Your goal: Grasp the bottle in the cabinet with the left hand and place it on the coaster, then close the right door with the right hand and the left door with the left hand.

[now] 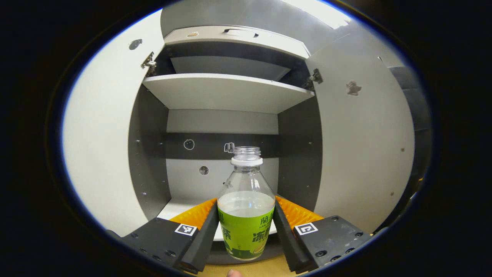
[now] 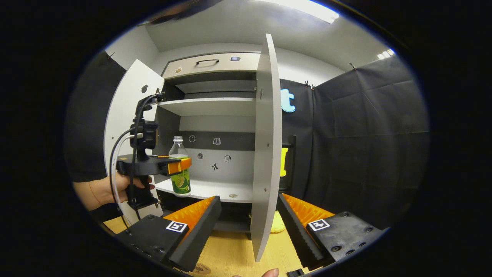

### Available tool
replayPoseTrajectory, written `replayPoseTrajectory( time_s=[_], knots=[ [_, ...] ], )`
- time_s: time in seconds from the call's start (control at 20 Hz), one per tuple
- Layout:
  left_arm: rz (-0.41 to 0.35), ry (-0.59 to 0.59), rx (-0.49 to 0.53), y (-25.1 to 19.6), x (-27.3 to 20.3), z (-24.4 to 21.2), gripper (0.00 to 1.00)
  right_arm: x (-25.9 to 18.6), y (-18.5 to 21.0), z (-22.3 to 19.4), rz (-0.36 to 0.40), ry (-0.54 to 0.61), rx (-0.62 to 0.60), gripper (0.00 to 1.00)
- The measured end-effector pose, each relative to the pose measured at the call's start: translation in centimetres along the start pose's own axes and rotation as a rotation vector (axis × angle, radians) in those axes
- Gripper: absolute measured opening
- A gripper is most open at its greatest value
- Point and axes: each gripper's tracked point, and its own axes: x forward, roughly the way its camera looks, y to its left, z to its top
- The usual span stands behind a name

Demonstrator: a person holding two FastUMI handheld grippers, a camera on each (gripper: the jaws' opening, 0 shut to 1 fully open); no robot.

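Left tool (image 1: 246, 231) clamps the bottle (image 1: 246, 215); right tool (image 2: 250, 227), wide, straddles the right door (image 2: 266, 154).

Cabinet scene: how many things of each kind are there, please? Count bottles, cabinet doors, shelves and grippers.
Bottles: 1, the bottle
Cabinet doors: 2, the left door and the right door
Shelves: 2, the upper shelf and the lower shelf
Grippers: 2, the left gripper and the right gripper
Total: 7

You are looking at a clear bottle (image 1: 246, 204) wearing a green label with a white neck ring, inside a grey cabinet (image 1: 225, 92) with white doors (image 2: 265, 146), over a light wood-grain table (image 2: 230, 254).
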Motion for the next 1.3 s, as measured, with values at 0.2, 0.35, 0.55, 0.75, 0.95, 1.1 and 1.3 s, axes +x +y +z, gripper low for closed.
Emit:
replayPoseTrajectory(
  time_s=[0.2,0.35,0.55,0.75,0.95,1.1,1.3],
  knots=[
    [0.002,-0.008,-0.022,-0.6,-5.7,-2.8,0.78,-0.3,0.6,0.1,0.001,0.002,-0.013,0.98],
    [-0.005,-0.022,0.014,-1.7,-8.9,-4.8,0.78,-0.6,1.2,0.4,0.014,-0.004,-0.012,0.98],
    [0.007,-0.011,0.012,-3.4,-12.5,-8.4,0.78,-0.8,2.4,0.8,0.052,-0.013,-0.011,0.98],
    [-0.03,-0.008,-0.008,-6.5,-15.0,-13.7,0.78,-0.8,3.2,1.4,0.082,-0.013,0.014,0.98],
    [-0.027,0.06,-0.058,-8.4,-17.2,-20.4,0.78,-0.8,3.5,2.5,0.107,-0.04,0.004,0.98],
    [-0.036,0.081,-0.051,-9.1,-17.9,-25.0,0.78,-0.8,3.5,2.6,0.121,-0.027,0.009,0.97],
    [-0.055,0.112,-0.069,-9.7,-18.2,-30.2,0.78,-0.7,3.5,1.7,0.137,0.002,-0.032,0.97]
  ],
)
